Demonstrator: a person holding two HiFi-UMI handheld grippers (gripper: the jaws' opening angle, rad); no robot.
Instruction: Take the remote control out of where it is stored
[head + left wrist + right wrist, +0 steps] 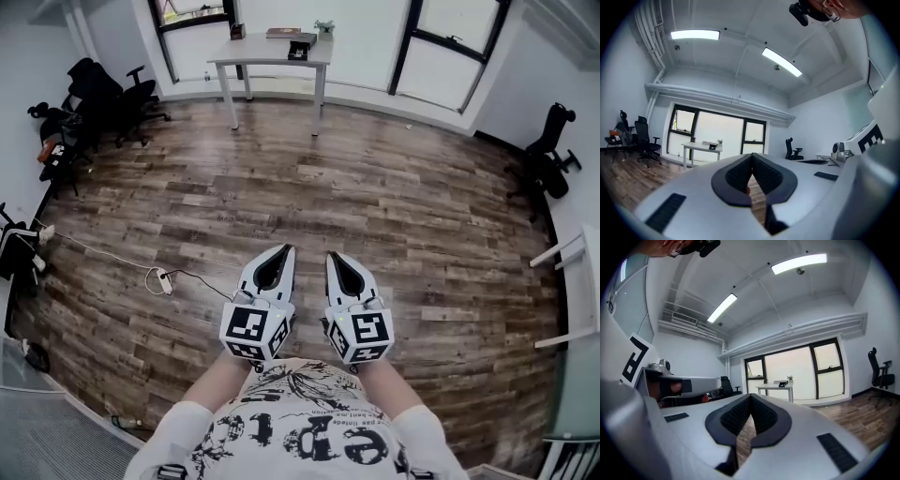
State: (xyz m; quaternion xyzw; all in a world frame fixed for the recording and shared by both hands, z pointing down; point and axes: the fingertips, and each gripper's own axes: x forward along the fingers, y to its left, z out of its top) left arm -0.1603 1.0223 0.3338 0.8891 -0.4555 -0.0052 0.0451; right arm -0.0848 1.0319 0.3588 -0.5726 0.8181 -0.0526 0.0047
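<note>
No remote control shows in any view. In the head view my left gripper and right gripper are held side by side and level in front of the person's body, over the wooden floor. Both point toward a white table by the far windows. The left gripper has its dark pads meeting at the tips with nothing between them. The right gripper stands shut in the same way, also empty. On the table lie a dark box, a flat book and a small plant.
Black office chairs crowd the left wall, and another chair stands at the right. A power strip with its cable lies on the floor left of the grippers. A white desk juts in at the right edge.
</note>
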